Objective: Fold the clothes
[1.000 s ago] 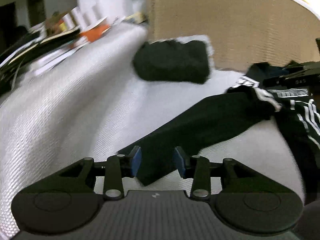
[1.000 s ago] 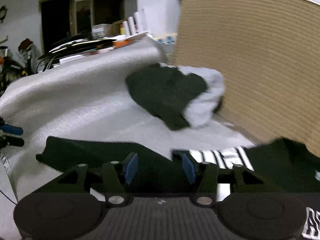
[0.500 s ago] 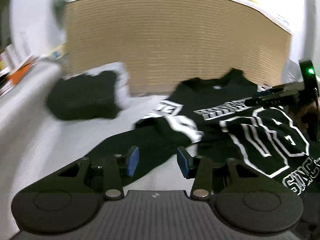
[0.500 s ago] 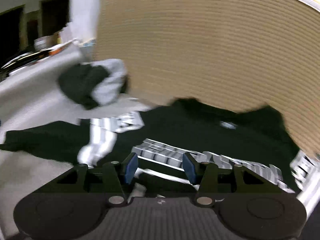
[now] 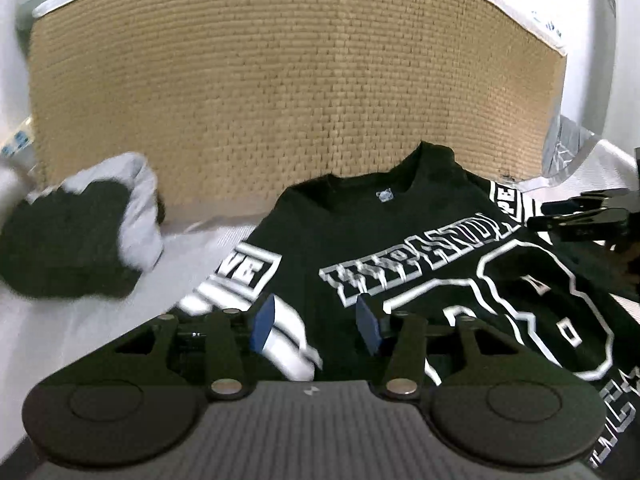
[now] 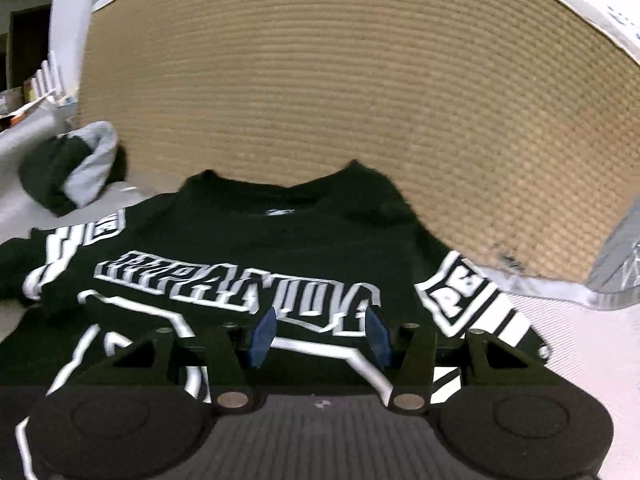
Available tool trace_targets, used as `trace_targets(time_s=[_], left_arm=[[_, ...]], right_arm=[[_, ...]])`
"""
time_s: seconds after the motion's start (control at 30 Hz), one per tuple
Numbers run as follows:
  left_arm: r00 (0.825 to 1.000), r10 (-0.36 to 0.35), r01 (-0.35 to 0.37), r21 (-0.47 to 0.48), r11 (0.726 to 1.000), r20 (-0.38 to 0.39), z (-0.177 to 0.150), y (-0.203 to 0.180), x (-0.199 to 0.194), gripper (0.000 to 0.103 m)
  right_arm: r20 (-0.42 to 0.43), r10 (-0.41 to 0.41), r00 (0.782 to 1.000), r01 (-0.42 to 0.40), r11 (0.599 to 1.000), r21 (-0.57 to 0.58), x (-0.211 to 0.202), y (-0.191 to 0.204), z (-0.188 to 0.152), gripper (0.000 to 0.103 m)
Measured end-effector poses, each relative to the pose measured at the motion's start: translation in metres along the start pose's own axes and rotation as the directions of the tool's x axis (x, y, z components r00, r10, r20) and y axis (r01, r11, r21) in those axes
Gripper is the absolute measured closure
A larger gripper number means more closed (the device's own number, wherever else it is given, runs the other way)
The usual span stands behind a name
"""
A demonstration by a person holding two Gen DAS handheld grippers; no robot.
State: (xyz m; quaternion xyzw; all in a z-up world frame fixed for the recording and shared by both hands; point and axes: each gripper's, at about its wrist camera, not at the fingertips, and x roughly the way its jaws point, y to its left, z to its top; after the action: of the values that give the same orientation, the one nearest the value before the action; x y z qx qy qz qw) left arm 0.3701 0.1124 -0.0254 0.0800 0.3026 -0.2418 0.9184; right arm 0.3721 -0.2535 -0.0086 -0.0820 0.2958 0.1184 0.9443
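Both views have swung from the sleeve to the black jersey (image 5: 400, 248), now spread at lower centre. The left gripper (image 5: 316, 322) is opening, empty above the white-striped sleeve; the right gripper (image 6: 320, 336) hovers half-open, empty, over white lettering. Behind stands a woven basket (image 5: 280, 92).

1. A black jersey (image 5: 360, 236) bears white outlined lettering and white sleeve stripes.
2. The basket (image 5: 280, 92) is tan weave, white-rimmed.
3. A folded bundle (image 5: 80, 240) shows black and grey.
4. The cloth (image 6: 580, 344) underneath is white.
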Motion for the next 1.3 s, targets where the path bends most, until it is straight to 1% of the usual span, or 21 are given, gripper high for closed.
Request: trace_targets(time_s=[0.1,0.23,0.3,0.37,0.47,0.53,0.67,0.7,0.83,0.9,0.97,1.03,1.07,1.13,1.23,1.3], left_arm=[[1.0,0.0,-0.001,0.032,0.999,0.014,0.02,-0.006,0.029,0.049],[0.999,-0.003,0.001,0.061,0.998,0.033,0.041,-0.01,0.065,0.044],[0.999,-0.001,-0.002,0.08,0.997,0.035,0.048,-0.013,0.085,0.043],[1.0,0.005,-0.008,0.086,0.996,0.03,0.052,-0.014,0.105,0.043],[1.0,-0.013,0.012,0.027,1.0,0.016,0.054,-0.008,0.132,0.042],[1.0,-0.003,0.002,0.018,1.0,0.011,0.053,-0.005,0.15,0.042],[1.0,0.011,-0.011,0.03,0.999,-0.012,0.055,-0.003,0.182,0.04],[1.0,0.018,-0.018,0.008,1.0,-0.015,0.057,0.001,0.188,0.039],[0.999,0.024,-0.027,-0.067,0.997,-0.041,0.059,0.012,0.21,0.038],[0.999,0.024,-0.027,-0.057,0.998,-0.044,0.06,0.014,0.217,0.037],[0.998,0.026,-0.028,-0.049,0.998,-0.051,0.062,0.016,0.225,0.035],[0.998,0.023,-0.026,-0.052,0.998,-0.06,0.064,0.02,0.231,0.033],[0.998,0.019,-0.023,-0.057,0.998,-0.064,0.064,0.022,0.234,0.032],[0.997,0.011,-0.015,-0.063,0.998,-0.073,0.066,0.026,0.241,0.029],[0.996,-0.002,-0.002,-0.041,0.999,-0.093,0.068,0.025,0.252,0.029],[0.995,-0.014,0.01,-0.04,0.999,-0.102,0.068,0.024,0.257,0.027]], right_arm=[[0.003,-0.031,1.0,0.031,0.999,-0.015,0.011,-0.013,0.006,0.049],[0.023,-0.053,0.998,0.054,0.998,-0.036,0.029,-0.022,0.024,0.048],[0.027,-0.053,0.998,0.054,0.998,-0.042,0.041,-0.024,0.034,0.046],[0.02,-0.069,0.997,0.07,0.996,-0.054,0.055,-0.025,0.041,0.046],[0.013,-0.078,0.997,0.078,0.996,-0.051,0.073,-0.027,0.048,0.046],[0.011,-0.074,0.997,0.075,0.997,-0.034,0.085,-0.029,0.051,0.046],[0.001,-0.083,0.997,0.083,0.997,-0.005,0.108,-0.034,0.054,0.046],[-0.001,-0.082,0.997,0.082,0.997,0.009,0.113,-0.037,0.055,0.046],[-0.007,-0.075,0.997,0.075,0.995,0.064,0.133,-0.046,0.056,0.046],[-0.007,-0.074,0.997,0.074,0.994,0.079,0.142,-0.05,0.057,0.045],[-0.026,-0.07,0.997,0.072,0.994,0.079,0.152,-0.053,0.059,0.045],[-0.043,-0.082,0.996,0.085,0.994,0.066,0.162,-0.053,0.061,0.045],[-0.045,-0.078,0.996,0.081,0.995,0.057,0.166,-0.053,0.062,0.043],[-0.056,-0.075,0.996,0.076,0.997,0.028,0.173,-0.052,0.064,0.042],[-0.073,-0.075,0.995,0.076,0.997,0.004,0.181,-0.051,0.064,0.041],[-0.085,-0.079,0.993,0.079,0.997,-0.005,0.187,-0.052,0.063,0.041]])
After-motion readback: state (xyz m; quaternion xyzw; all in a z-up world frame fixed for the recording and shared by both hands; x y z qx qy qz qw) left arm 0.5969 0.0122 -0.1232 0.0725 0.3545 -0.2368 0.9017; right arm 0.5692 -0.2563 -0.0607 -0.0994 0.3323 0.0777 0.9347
